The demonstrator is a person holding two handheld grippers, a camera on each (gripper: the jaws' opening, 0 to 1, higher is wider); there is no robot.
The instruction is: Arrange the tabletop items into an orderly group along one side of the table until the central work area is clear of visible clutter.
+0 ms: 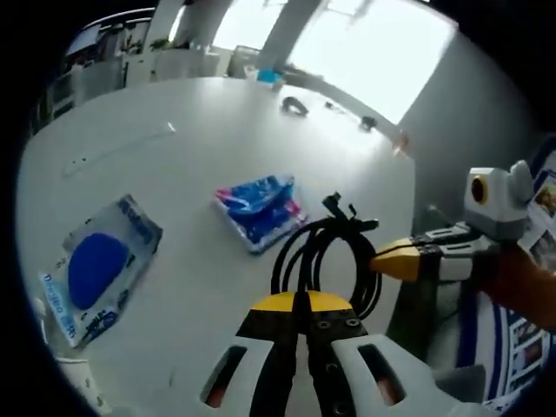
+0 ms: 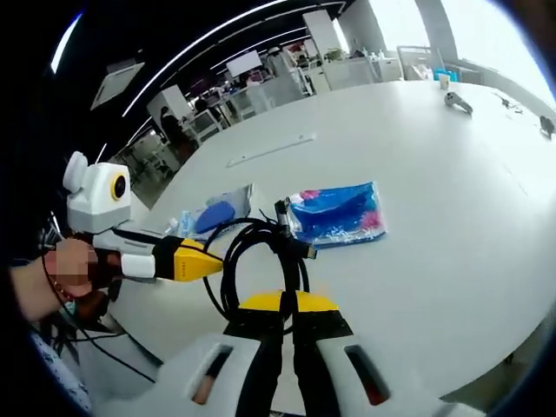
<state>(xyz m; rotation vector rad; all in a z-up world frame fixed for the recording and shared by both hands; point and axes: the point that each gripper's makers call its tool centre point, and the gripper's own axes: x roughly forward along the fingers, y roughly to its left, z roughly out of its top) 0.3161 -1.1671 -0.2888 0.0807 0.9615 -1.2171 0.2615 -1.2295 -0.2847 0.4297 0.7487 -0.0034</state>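
Coiled black cable (image 1: 326, 256) — clamped in both closed tools, left tool (image 1: 301, 304) and right tool (image 2: 287, 304).

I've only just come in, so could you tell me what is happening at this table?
A person is tidying a white table with a handheld tool in each hand. Both tools are shut on a coiled black cable: the left tool pinches its near loop, and the right tool grips the same coil. Beyond the cable lie a colourful blue and pink packet and a clear pouch with a blue insert, not yet gathered to one side.
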